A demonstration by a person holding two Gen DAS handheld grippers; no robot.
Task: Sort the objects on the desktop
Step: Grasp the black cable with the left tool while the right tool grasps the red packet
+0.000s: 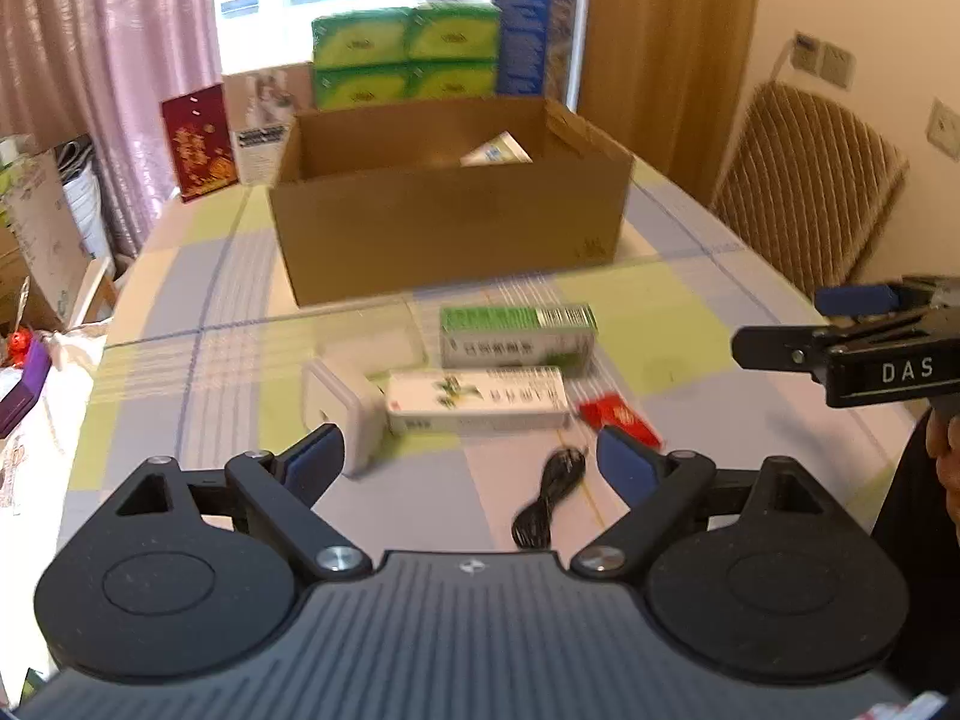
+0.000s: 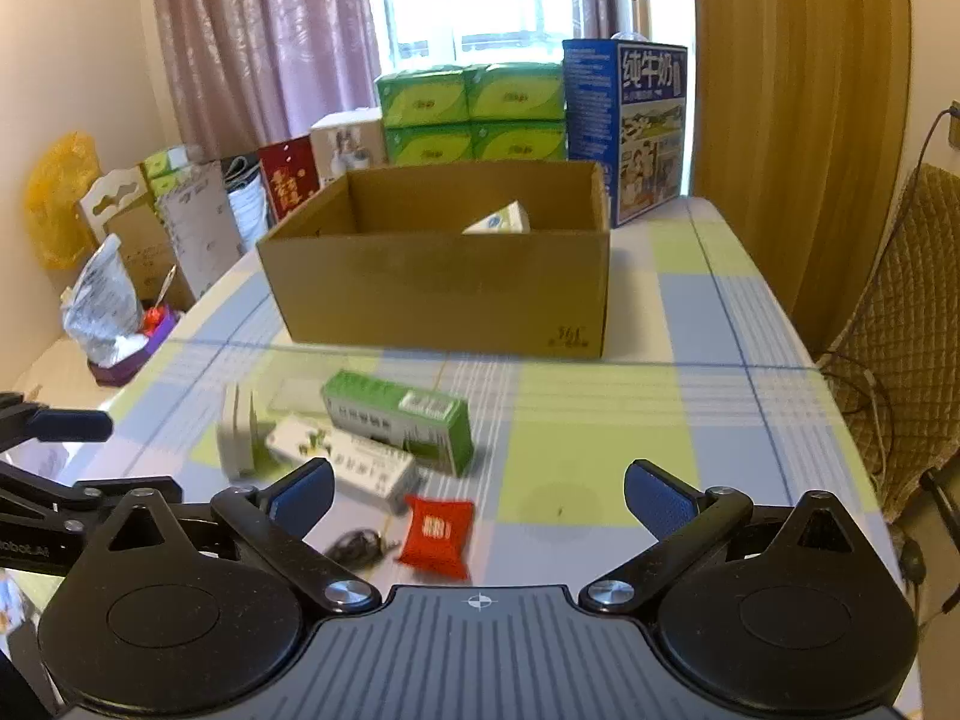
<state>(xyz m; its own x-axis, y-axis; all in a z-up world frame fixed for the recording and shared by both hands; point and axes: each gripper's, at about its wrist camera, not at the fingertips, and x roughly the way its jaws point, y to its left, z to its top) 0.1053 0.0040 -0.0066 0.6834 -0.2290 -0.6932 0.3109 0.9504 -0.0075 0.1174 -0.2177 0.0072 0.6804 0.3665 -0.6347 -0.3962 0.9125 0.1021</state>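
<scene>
the left gripper (image 1: pixel 471 462) hangs wide open and empty over a coiled black cable (image 1: pixel 549 501) on the checked table (image 1: pixel 690 312). the right gripper (image 2: pixel 477 495), jaws also spread and holding nothing, hovers above a red packet (image 2: pixel 437 531). beyond lie a white box (image 1: pixel 477 399), a green box (image 1: pixel 519 333) and a white charger (image 1: pixel 342 405), short of the open cardboard box (image 1: pixel 450 210).

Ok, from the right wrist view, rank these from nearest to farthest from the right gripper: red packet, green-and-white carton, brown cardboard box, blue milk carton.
1. Red packet, just ahead, left of the right gripper.
2. Green-and-white carton, further ahead-left.
3. Brown cardboard box, mid-table.
4. Blue milk carton, behind the box, right.
</scene>
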